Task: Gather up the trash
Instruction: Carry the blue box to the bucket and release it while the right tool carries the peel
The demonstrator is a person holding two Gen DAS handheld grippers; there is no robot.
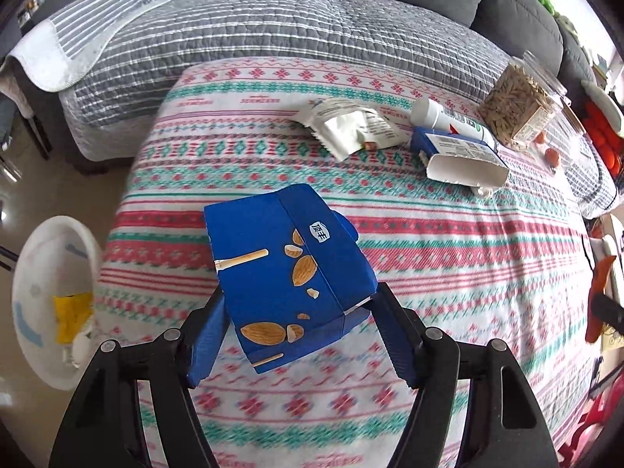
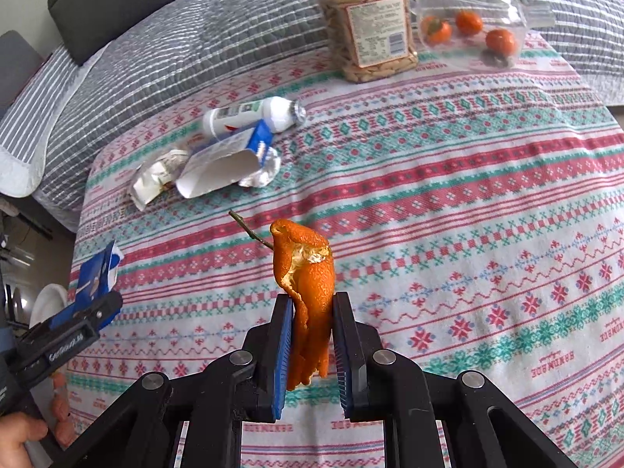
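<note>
The left gripper is closed on a blue snack box, its blue pads pressed against the box's two sides. The box is lifted above the patterned tablecloth, its long axis running up and away from the camera; almonds and biscuit sticks are printed on its face, and a small white logo carries characters too small to read surely. The right gripper pinches a strip of orange peel between nearly closed jaws; the peel stands upright, its curled top above the fingertips, with a thin twig lying behind it.

Left of the table's edge, low on the floor, sits a white bin with something yellow inside. Open cloth lies between the held box and the farther litter: a crumpled white wrapper, a torn blue-and-white carton and a white bottle touching it. Beyond stand a clear jar of seeds with an unreadable label, then a grey striped sofa cover.
</note>
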